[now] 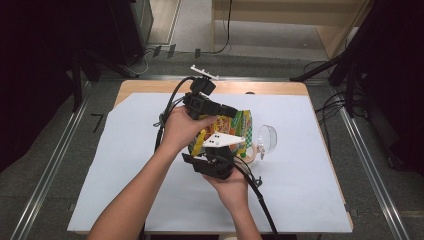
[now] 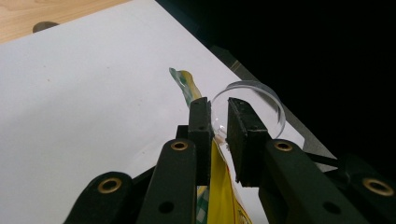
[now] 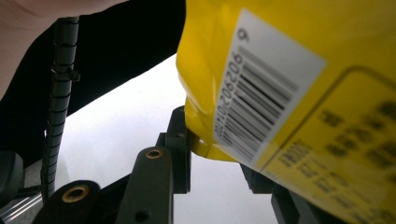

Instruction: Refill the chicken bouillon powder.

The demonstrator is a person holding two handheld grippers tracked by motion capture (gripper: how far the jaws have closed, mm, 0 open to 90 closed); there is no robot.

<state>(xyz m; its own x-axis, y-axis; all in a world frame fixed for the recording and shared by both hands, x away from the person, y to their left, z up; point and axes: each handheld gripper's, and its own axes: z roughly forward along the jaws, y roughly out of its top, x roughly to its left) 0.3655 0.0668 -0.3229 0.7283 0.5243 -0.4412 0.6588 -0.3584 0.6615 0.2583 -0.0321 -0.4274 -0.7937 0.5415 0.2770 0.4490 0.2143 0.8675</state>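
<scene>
White tabletop [image 1: 125, 165]: snack bag [image 1: 227, 125] between both tools.

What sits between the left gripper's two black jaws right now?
In the left gripper view, the left gripper pinches the top edge of the yellow plastic snack bag.

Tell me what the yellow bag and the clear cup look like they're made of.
The bag looks like glossy plastic film: it creases, shines, and carries a printed barcode. The cup seems to be clear plastic or glass; the white table cover shows through its thin rim, so which one is unclear.
</scene>
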